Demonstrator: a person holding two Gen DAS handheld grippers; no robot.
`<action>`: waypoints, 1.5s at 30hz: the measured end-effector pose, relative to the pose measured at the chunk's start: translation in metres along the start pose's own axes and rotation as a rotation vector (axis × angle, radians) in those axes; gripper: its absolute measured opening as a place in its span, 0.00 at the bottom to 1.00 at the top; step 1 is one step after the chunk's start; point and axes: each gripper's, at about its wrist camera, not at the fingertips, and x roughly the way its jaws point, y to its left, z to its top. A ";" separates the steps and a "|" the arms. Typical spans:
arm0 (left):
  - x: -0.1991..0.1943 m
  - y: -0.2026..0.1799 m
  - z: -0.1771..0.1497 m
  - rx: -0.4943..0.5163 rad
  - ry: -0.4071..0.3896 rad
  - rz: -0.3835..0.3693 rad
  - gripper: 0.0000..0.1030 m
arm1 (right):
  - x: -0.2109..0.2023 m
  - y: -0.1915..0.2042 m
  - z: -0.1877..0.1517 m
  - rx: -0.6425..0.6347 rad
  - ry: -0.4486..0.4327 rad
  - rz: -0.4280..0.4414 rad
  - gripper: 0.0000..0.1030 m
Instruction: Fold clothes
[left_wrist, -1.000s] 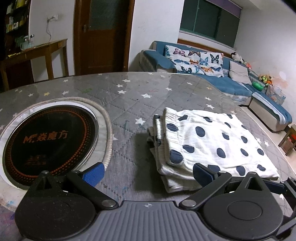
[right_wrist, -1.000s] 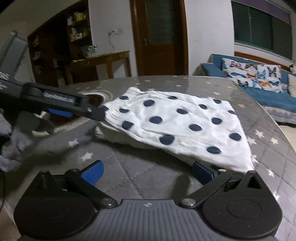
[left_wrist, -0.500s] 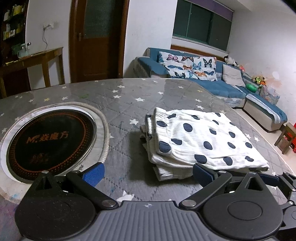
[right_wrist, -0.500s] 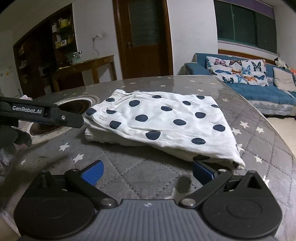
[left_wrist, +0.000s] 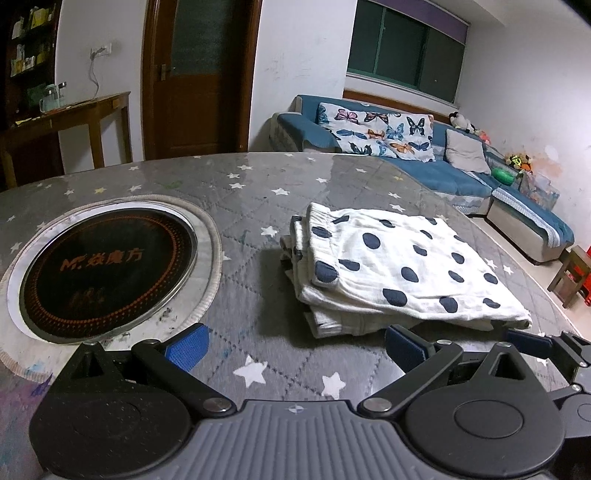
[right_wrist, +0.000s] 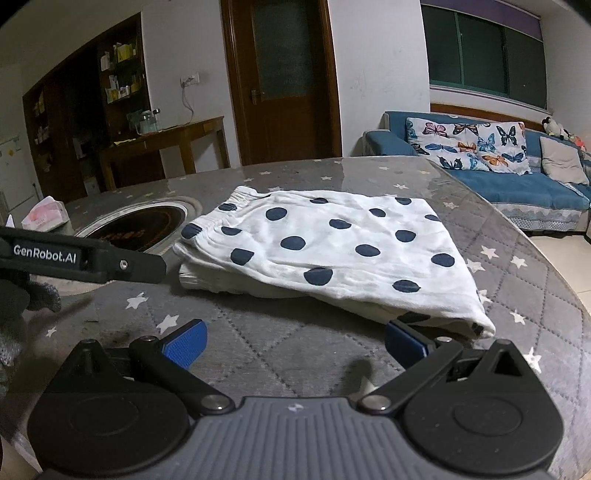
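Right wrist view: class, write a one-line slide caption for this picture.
Folded polka-dot garment lies on the star-patterned table, open right tongs just short of it.

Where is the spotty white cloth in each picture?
Left wrist view: the spotty white cloth lies folded right of centre on the starry table.
Right wrist view: the cloth fills the centre.
Shared landmark: the round black cooktop, left of the cloth in both views.

Left claw (left_wrist: 293, 343) and right claw (right_wrist: 295, 343) both spread wide, empty
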 end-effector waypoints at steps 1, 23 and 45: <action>-0.001 0.000 -0.001 0.001 -0.001 0.002 1.00 | 0.000 0.001 0.000 0.000 -0.001 0.000 1.00; -0.018 -0.002 -0.017 0.015 -0.017 0.007 1.00 | -0.008 0.011 -0.006 0.014 -0.005 -0.017 1.00; -0.023 -0.003 -0.028 0.013 -0.016 0.018 1.00 | -0.011 0.013 -0.008 0.025 -0.010 -0.021 1.00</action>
